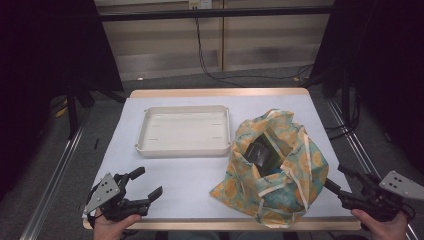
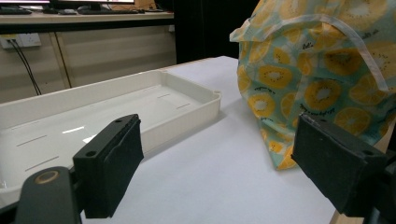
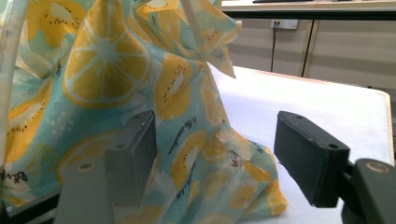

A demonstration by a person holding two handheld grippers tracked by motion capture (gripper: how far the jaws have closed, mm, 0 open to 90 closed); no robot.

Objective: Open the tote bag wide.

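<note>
A fruit-print cloth bag [image 1: 280, 165] stands open on the right half of the table, with a dark boxy item [image 1: 261, 151] inside its mouth. A white empty tray [image 1: 184, 131] lies left of it. My left gripper [image 1: 148, 185] is open near the front left edge, nothing between its jaws; in the left gripper view [image 2: 219, 172] it faces the tray [image 2: 93, 126] and the bag [image 2: 322, 79]. My right gripper [image 1: 336, 181] is open at the front right, just right of the bag; in the right gripper view [image 3: 215, 158] the bag's cloth [image 3: 112, 88] lies close ahead.
The table [image 1: 165, 170] has a white cover and a wooden rim. Hands hold both grippers at the front edge. Black stands and cables sit on the floor beyond the far edge. Bare table surface lies between the tray and the front edge.
</note>
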